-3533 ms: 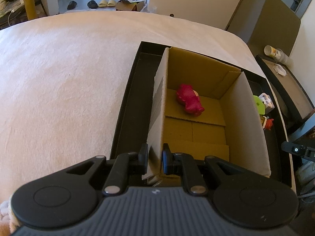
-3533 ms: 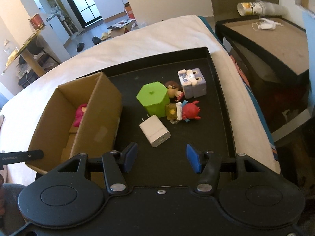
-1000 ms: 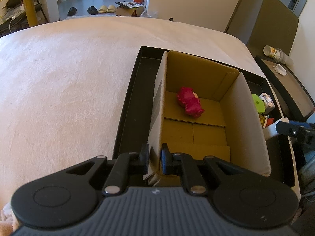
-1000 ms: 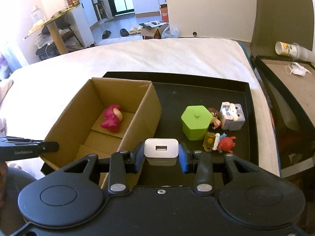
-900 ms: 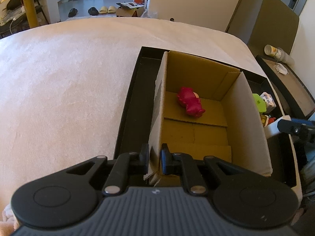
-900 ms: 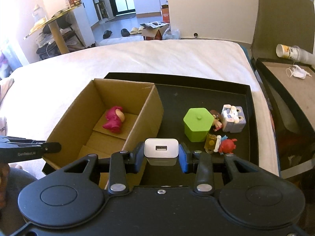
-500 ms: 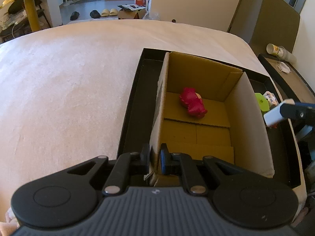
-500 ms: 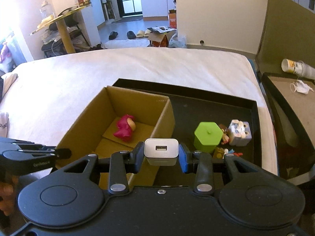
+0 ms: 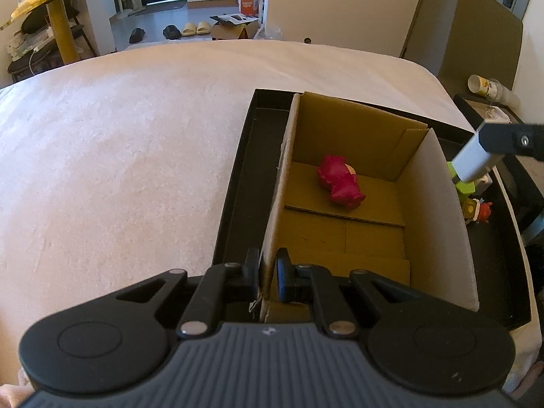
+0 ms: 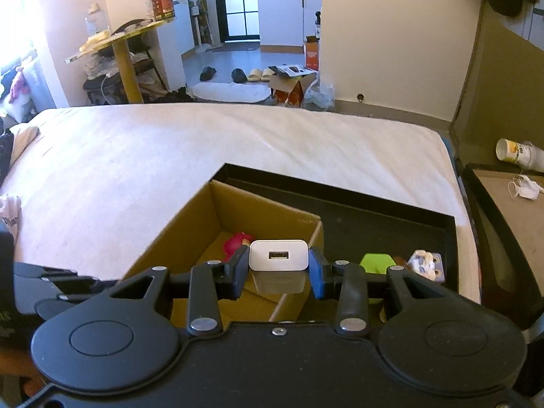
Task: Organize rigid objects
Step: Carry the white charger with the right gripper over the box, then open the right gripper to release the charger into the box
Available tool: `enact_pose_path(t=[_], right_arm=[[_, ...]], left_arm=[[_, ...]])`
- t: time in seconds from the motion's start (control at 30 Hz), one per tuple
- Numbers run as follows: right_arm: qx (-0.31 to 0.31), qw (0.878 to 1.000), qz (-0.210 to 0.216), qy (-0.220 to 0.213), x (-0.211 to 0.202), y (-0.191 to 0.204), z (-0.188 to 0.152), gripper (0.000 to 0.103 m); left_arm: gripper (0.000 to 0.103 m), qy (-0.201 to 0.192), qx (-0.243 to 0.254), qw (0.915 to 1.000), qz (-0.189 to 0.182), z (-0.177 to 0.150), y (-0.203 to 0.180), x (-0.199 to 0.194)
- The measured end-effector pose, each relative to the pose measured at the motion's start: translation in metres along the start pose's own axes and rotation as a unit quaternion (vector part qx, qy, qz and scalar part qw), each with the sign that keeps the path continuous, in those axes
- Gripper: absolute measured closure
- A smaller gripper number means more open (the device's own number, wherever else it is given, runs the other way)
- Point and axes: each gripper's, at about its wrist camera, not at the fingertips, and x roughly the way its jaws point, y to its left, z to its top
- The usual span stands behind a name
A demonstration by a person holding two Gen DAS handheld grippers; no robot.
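My left gripper (image 9: 267,273) fingers pinch the cardboard box (image 9: 438,224) wall. My right gripper (image 10: 278,268) fingers clamp the white charger (image 10: 278,258) above the box; pink toy (image 9: 340,182) inside.

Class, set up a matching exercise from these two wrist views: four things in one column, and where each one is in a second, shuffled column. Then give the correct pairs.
Things
1. white USB wall charger
2. pink toy figure
3. brown cardboard box
4. green hexagonal lidded container

Places
A. on the black tray, outside the box
B. clamped between the right gripper pads
C. lying on the box floor
D. near wall pinched by the left gripper

Pairs: 1-B, 2-C, 3-D, 4-A
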Motion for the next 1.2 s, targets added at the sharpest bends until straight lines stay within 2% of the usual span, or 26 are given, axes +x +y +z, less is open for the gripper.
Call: enact_pose_path(t=[0.23, 0.43, 0.77, 0.97, 1.2], right_arm=[[-0.020, 1.000, 0.013, 0.005, 0.011, 0.014, 0.004, 0.067], [-0.041, 0.998, 0.017, 0.032, 0.033, 0.026, -0.002, 0.067], [-0.075, 0.995, -0.002, 0.062, 0.063, 0.034, -0.006, 0.066], [-0.074, 0.994, -0.020, 0.078, 0.075, 0.030, -0.008, 0.066], [-0.061, 0.996, -0.016, 0.056, 0.066, 0.025, -0.006, 0.062]], left_arm=[[0.093, -0.001, -0.004, 1.0000, -0.006, 0.000, 0.003, 0.000], [0.094, -0.006, 0.001, 0.9999, -0.010, -0.003, 0.002, -0.003], [0.094, -0.004, -0.009, 0.9997, -0.023, -0.002, 0.006, 0.000], [0.093, -0.007, -0.006, 0.9997, -0.024, -0.003, 0.006, 0.001], [0.093, -0.005, -0.003, 0.9997, -0.022, -0.002, 0.005, 0.002]])
